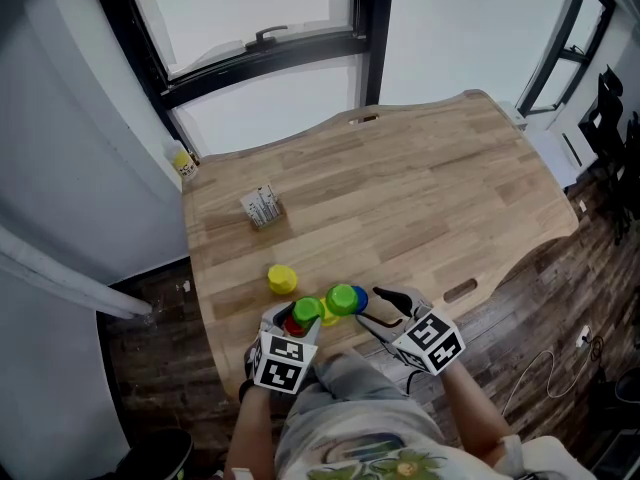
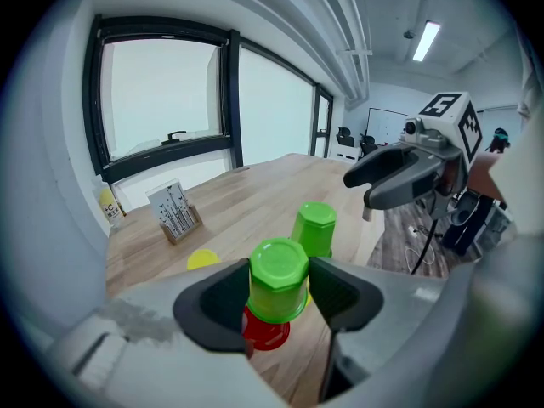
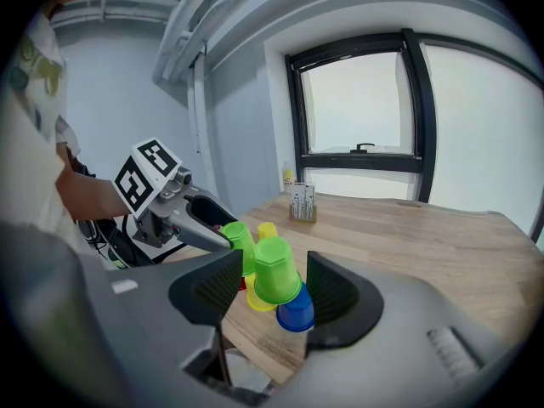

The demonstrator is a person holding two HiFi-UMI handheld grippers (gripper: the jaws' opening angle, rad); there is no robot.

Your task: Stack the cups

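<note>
**Cup Stacking — Current Station State**

**Left tool.** Your left tool (image 1: 298, 320) is clenched on the first green cup (image 2: 278, 277). Both pads press the cup's sides. The cup is upside down, directly over a red cup (image 2: 265, 333), whose rim shows just beneath it. This pair sits at the near edge of the table (image 1: 420, 188), close to your body.

**Right tool.** Your right tool (image 1: 375, 308) is released, with its jaws apart and nothing between the pads. It points at the second green cup (image 3: 276, 270), which lies just ahead of the jaw tips rather than inside them.

**Second cluster.** The second green cup is upside down and slightly tilted. It sits on top of a blue cup (image 3: 296, 311) and a partly covered yellow cup (image 3: 253, 301). You cannot tell from any view how these three nest. The cluster stands just beside the cup held in the left tool, between the two tools.

**Other cups.** A lone yellow cup (image 1: 282, 279) stands upside down on the table, near the two groups on the side farther from you and touching neither.

**Surroundings.** A small card holder (image 1: 261, 207) stands farther back on the left part of the table, well apart from the cups. A yellow bottle (image 1: 183, 161) sits beyond the table's far left corner, below the window.
</note>
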